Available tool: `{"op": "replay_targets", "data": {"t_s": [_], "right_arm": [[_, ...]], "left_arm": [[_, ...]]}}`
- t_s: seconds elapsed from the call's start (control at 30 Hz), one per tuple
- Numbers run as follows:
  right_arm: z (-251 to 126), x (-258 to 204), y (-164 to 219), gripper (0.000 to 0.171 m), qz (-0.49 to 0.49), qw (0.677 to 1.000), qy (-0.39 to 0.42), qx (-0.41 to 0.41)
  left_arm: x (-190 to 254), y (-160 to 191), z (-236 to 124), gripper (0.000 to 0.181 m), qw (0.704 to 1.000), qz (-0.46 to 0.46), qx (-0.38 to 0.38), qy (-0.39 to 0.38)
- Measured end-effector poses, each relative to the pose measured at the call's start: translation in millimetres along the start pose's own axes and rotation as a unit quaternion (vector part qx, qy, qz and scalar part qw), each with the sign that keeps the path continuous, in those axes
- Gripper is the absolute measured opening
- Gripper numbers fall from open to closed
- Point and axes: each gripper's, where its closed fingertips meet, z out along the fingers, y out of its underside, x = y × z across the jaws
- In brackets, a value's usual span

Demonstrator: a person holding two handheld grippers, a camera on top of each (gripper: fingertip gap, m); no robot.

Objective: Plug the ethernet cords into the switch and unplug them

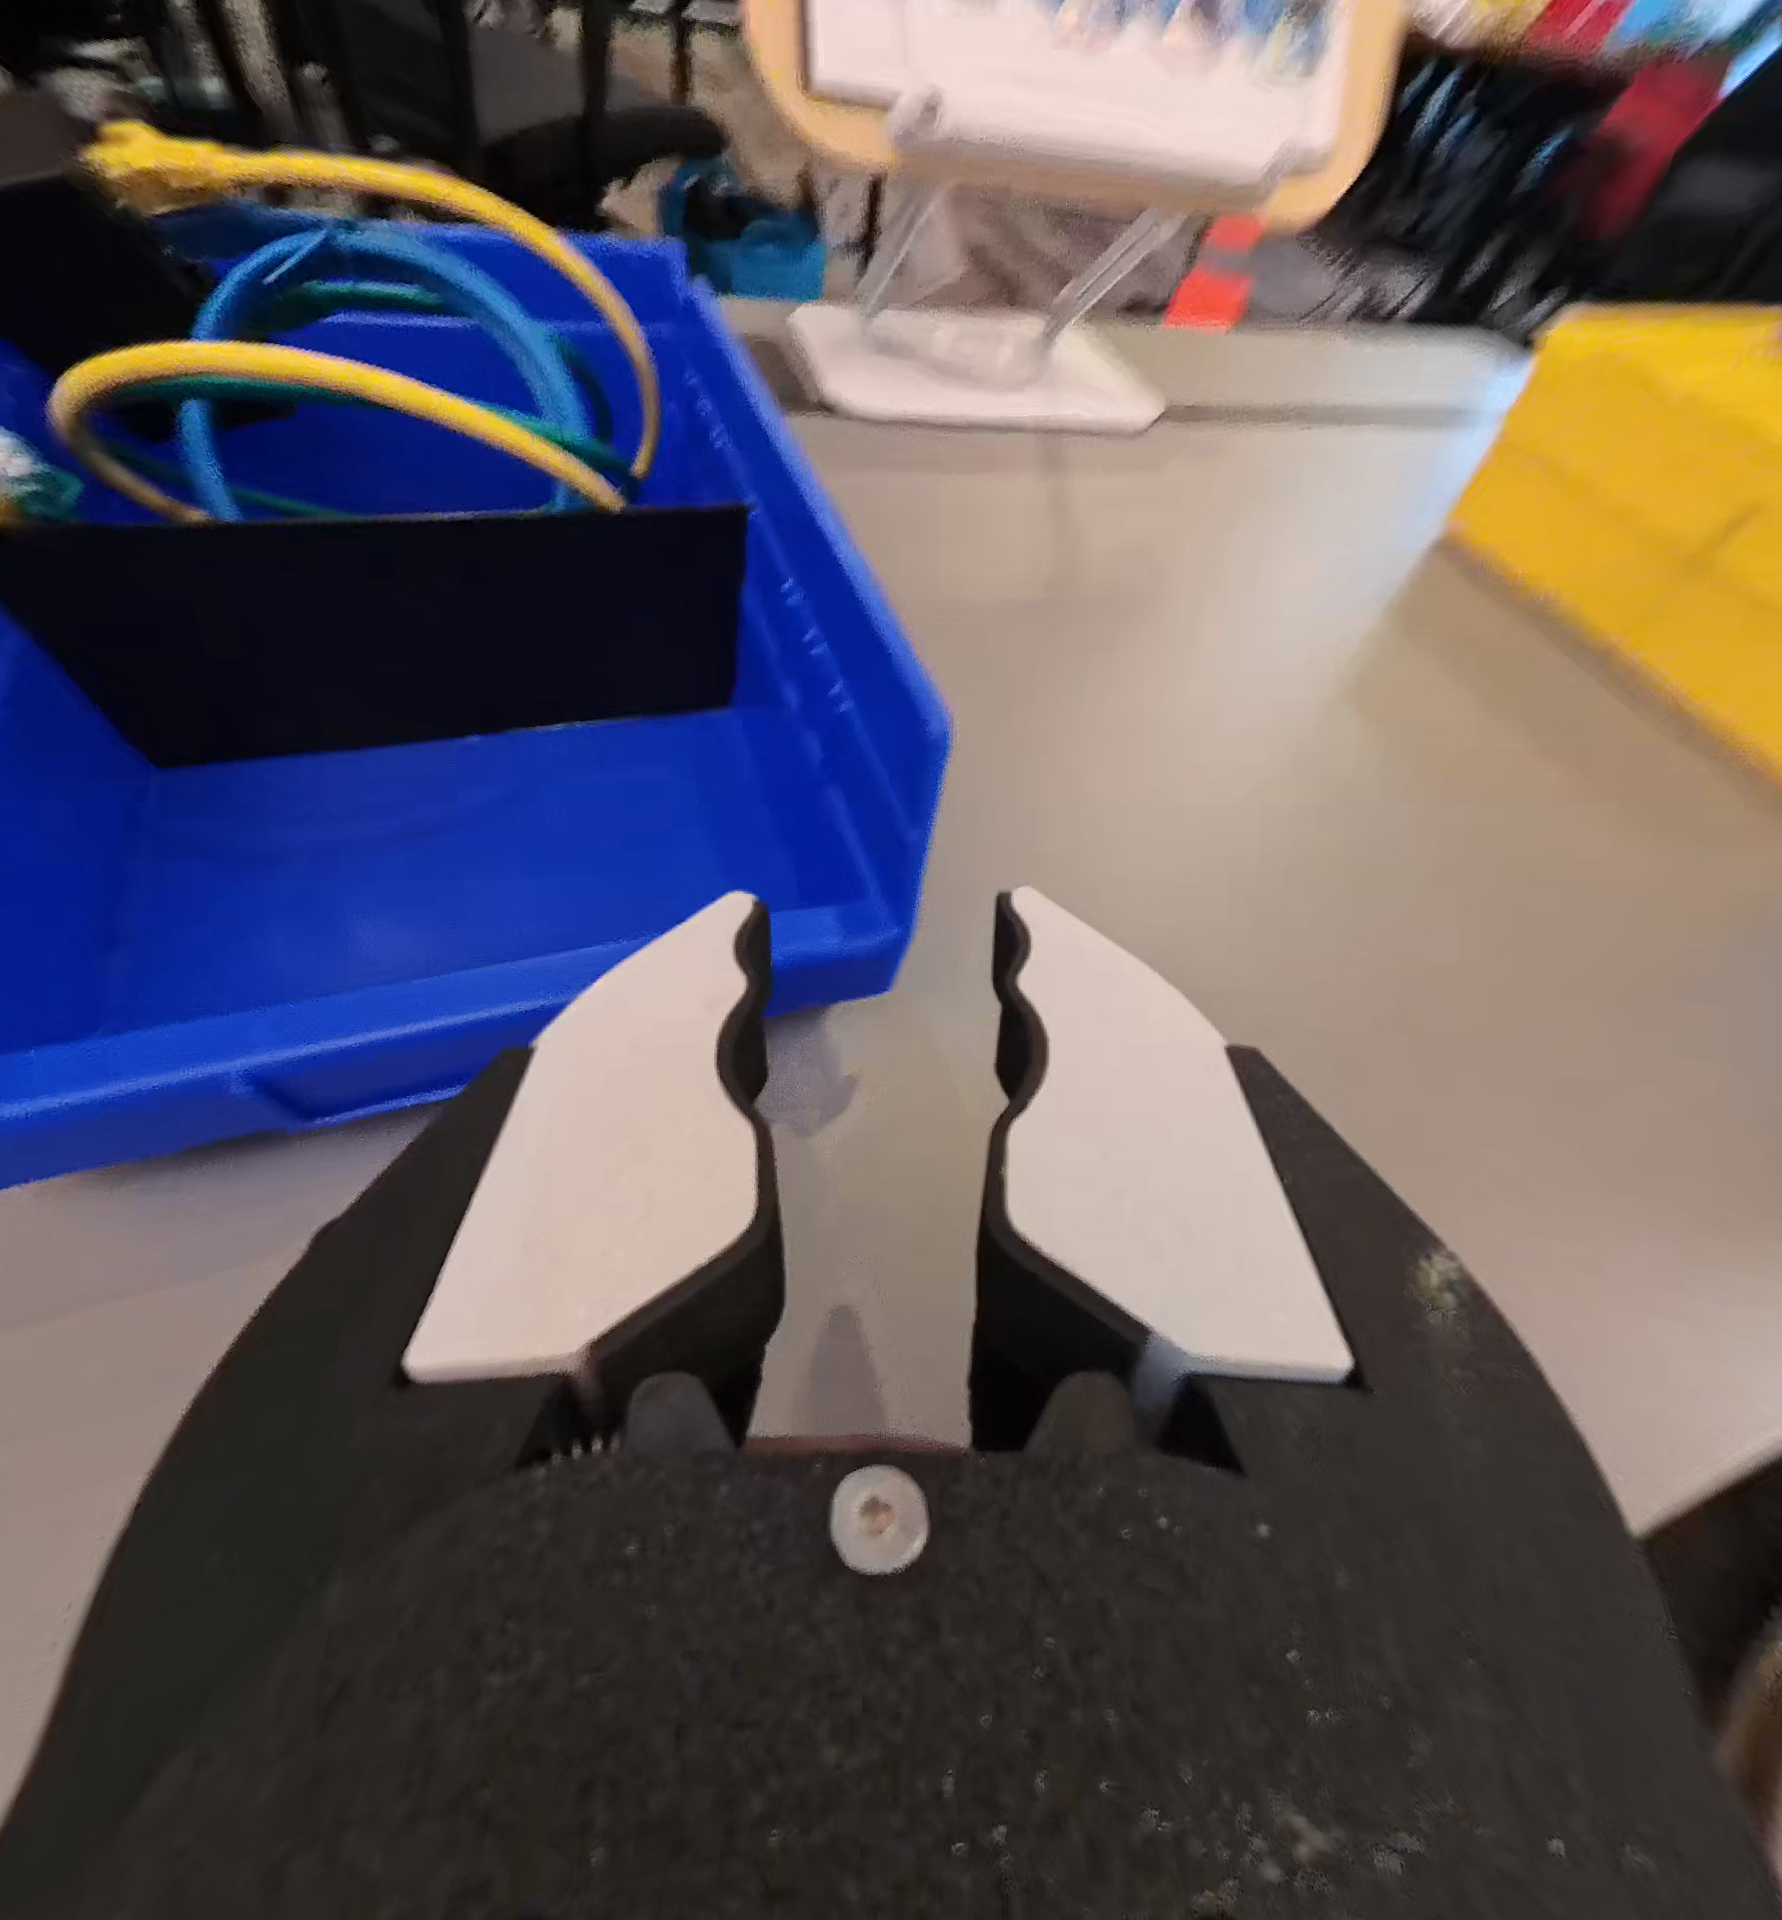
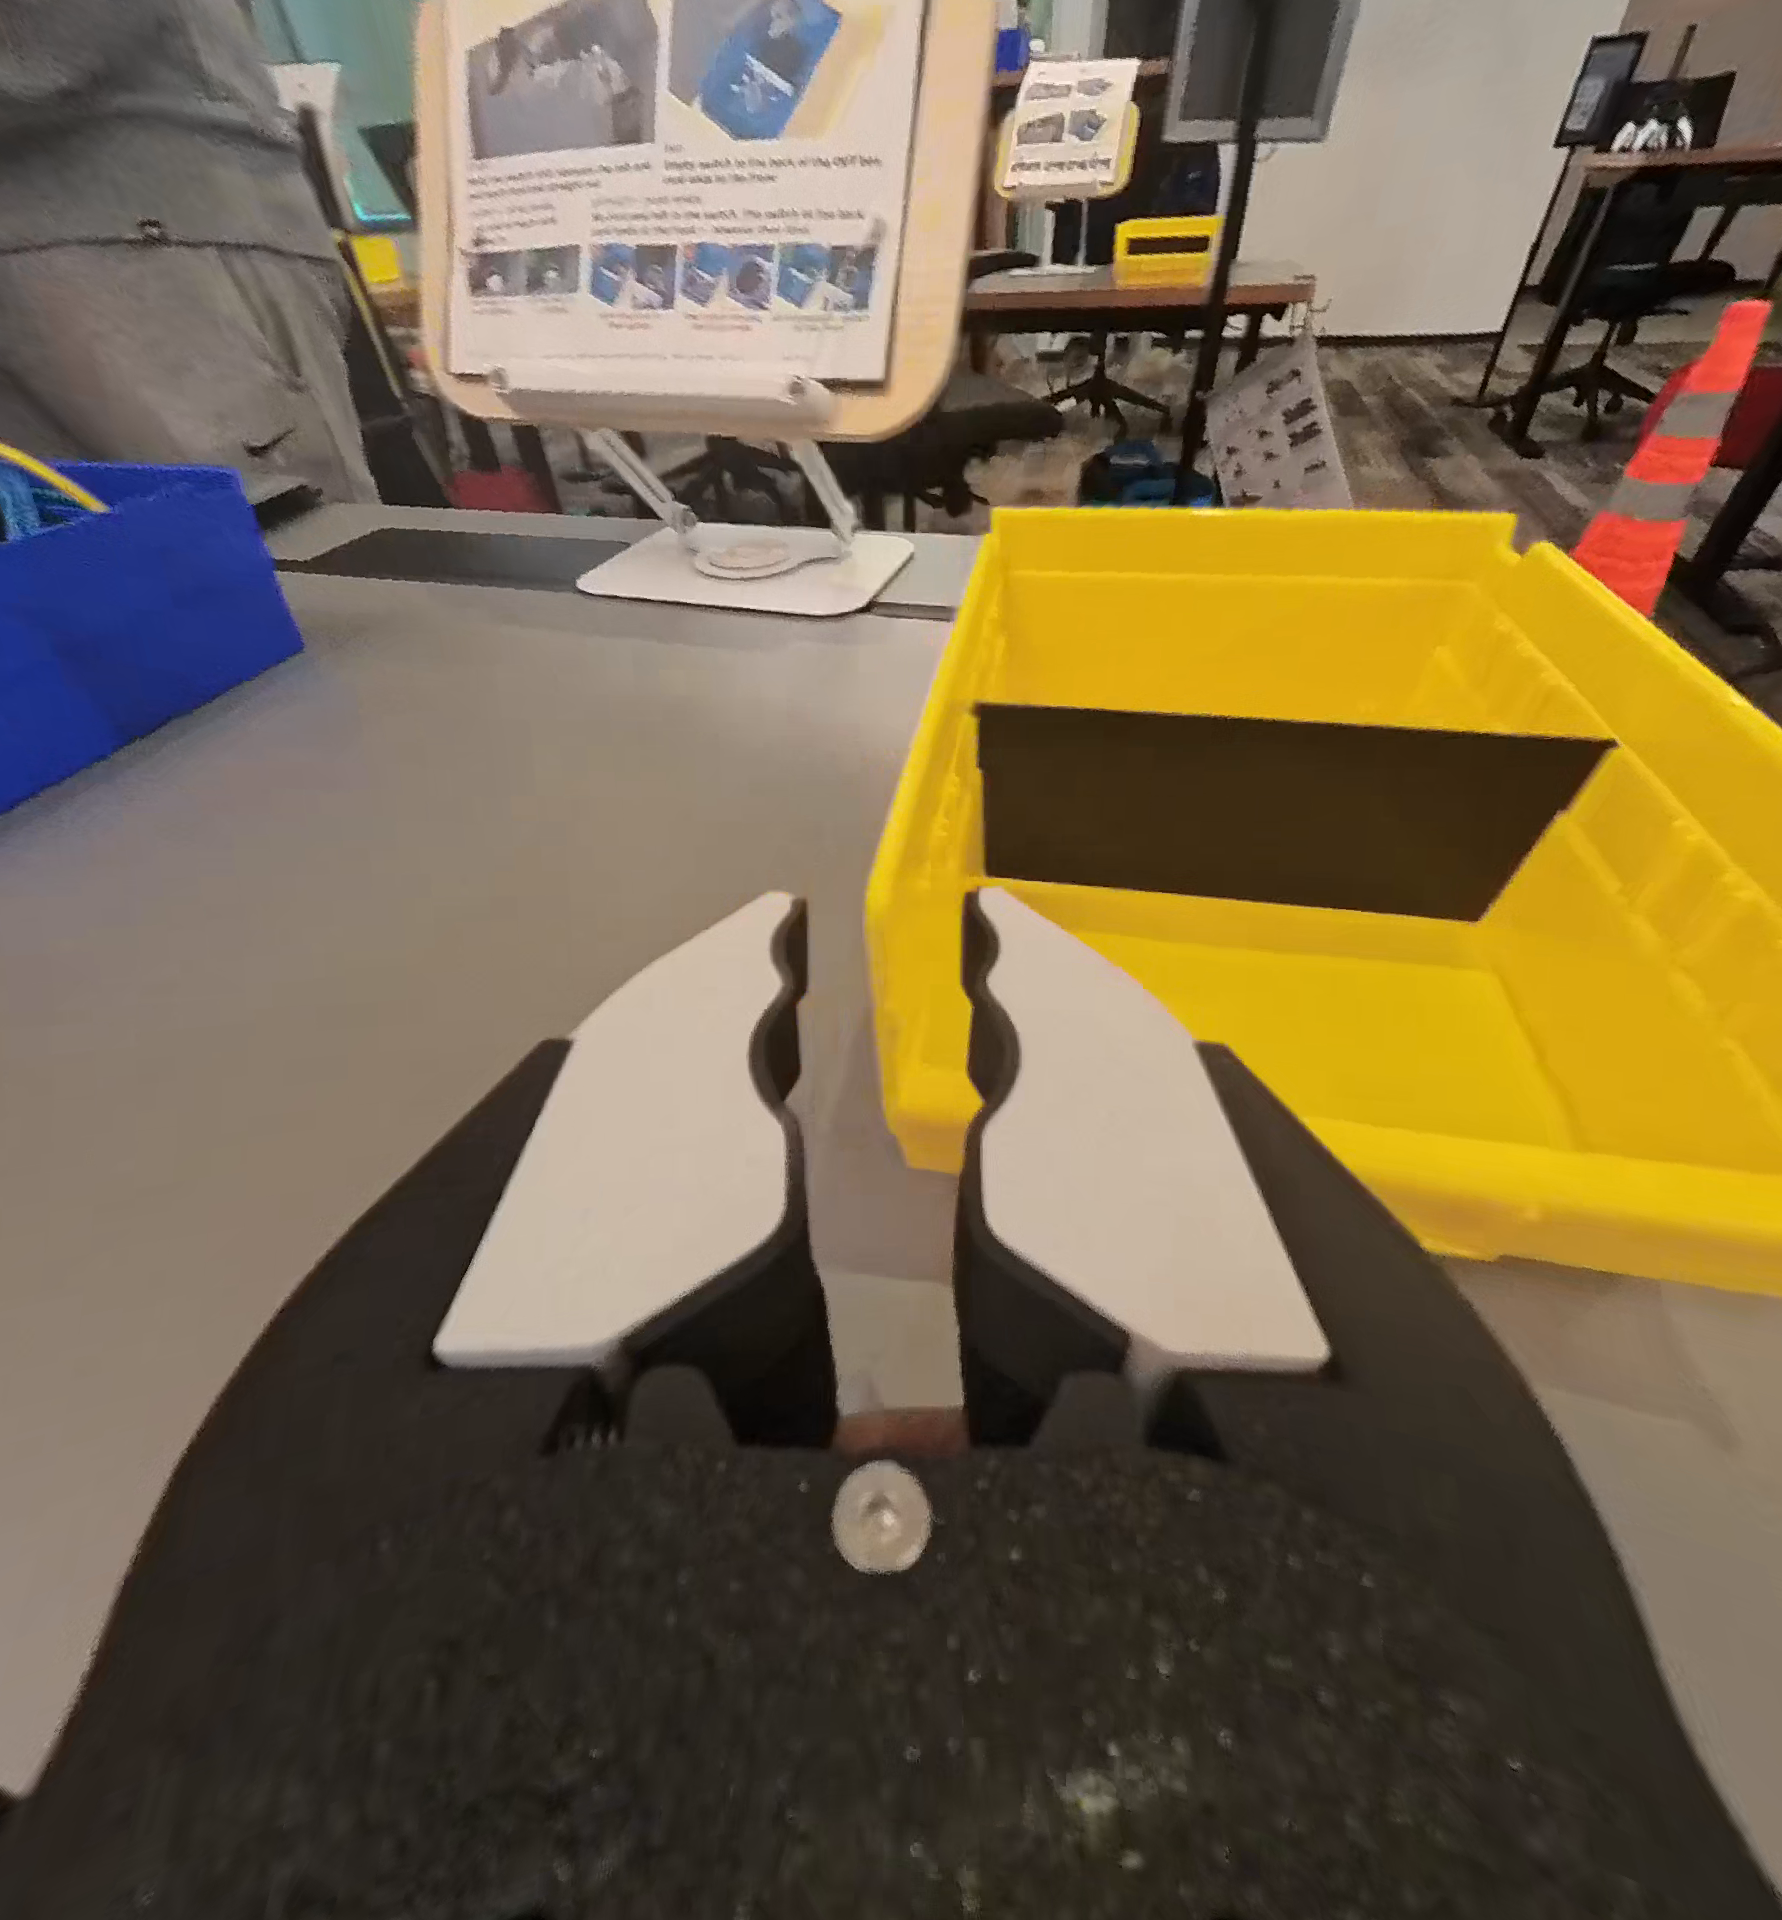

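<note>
Left wrist view: left gripper [image 1: 879, 914] released, jaws parted, empty, over grey tabletop [image 1: 1282, 831]. Left of frame, blue plastic bin [image 1: 451, 935] with black divider [image 1: 399, 634]; yellow, blue and green ethernet cords [image 1: 399, 395] coiled behind it, upper left. Switch not made out.

Right wrist view: right gripper [image 2: 885, 909] likewise released, empty. Yellow plastic bin [image 2: 1386, 1195] lay right of centre; paper instruction sheet on stand [image 2: 679, 208] stood beyond.

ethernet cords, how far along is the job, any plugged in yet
Done: nothing visibly. The ethernet cords lie coiled in the blue bin's rear compartment. In hand: nothing; the left gripper and right gripper are open and empty above the table. The yellow bin looks empty, and no switch is clearly visible. Plugging and unplugging both remain.
</note>
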Motion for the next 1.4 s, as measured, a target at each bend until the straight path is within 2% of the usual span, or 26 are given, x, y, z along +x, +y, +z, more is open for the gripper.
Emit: {"op": "replay_targets", "data": {"t_s": [0.07,0.17,0.23,0.3,0.37,0.43,0.53,0.7,0.8,0.93,0.97,1.1,1.23,1.4], "right_arm": [[-2.8,-28.5,-5.8,0.029,-0.005,0.999,-0.049,0.010],[-10.7,-81.4,-16.1,0.030,0.042,0.987,-0.152,0.032],[-13.7,-113.1,-13.3,0.031,0.057,0.976,-0.209,0.018],[-15.3,-139.6,-2.8,0.036,0.036,0.968,-0.246,-0.009],[-16.1,-160.0,8.8,0.038,-0.004,0.963,-0.267,-0.027],[-16.0,-176.6,19.1,0.039,-0.035,0.957,-0.284,-0.039],[-16.1,-193.4,29.8,0.040,-0.043,0.949,-0.308,-0.058],[-9.2,-199.3,40.7,0.040,0.010,0.939,-0.331,-0.092],[1.3,-189.7,49.0,0.040,0.026,0.941,-0.320,-0.105],[13.2,-178.2,53.2,0.041,0.057,0.943,-0.307,-0.117],[15.9,-176.7,51.4,0.042,0.070,0.943,-0.306,-0.113],[26.0,-178.3,48.7,0.044,0.101,0.936,-0.317,-0.116],[38.4,-185.3,44.6,0.045,0.118,0.929,-0.330,-0.117],[49.8,-200.1,40.5,0.046,0.134,0.915,-0.362,-0.121]], "left_arm": [[17.2,-15.9,-6.0,0.042,0.994,-0.052,0.042,0.085],[42.3,-43.5,-26.3,0.050,0.960,-0.108,0.092,0.240],[39.5,-60.3,-36.8,0.050,0.947,-0.122,0.105,0.279],[21.5,-73.4,-39.0,0.045,0.955,-0.087,0.104,0.265],[-1.5,-84.8,-36.9,0.044,0.966,-0.009,0.094,0.241],[-28.2,-90.2,-29.8,0.045,0.972,0.082,0.046,0.214],[-76.6,-100.5,-10.0,0.051,0.965,0.212,-0.030,0.151],[-147.5,-130.6,45.8,0.053,0.950,0.291,-0.098,0.051],[-182.2,-128.9,83.2,0.051,0.915,0.376,-0.143,0.014],[-221.0,-132.0,118.5,0.039,0.832,0.533,-0.152,-0.037],[-224.5,-133.0,125.1,0.039,0.821,0.550,-0.153,-0.034],[-228.1,-122.2,148.1,0.043,0.799,0.565,-0.205,0.017],[-234.0,-109.3,168.4,0.042,0.761,0.597,-0.251,0.043],[-230.3,-104.4,185.0,0.032,0.755,0.584,-0.285,0.092]]}}
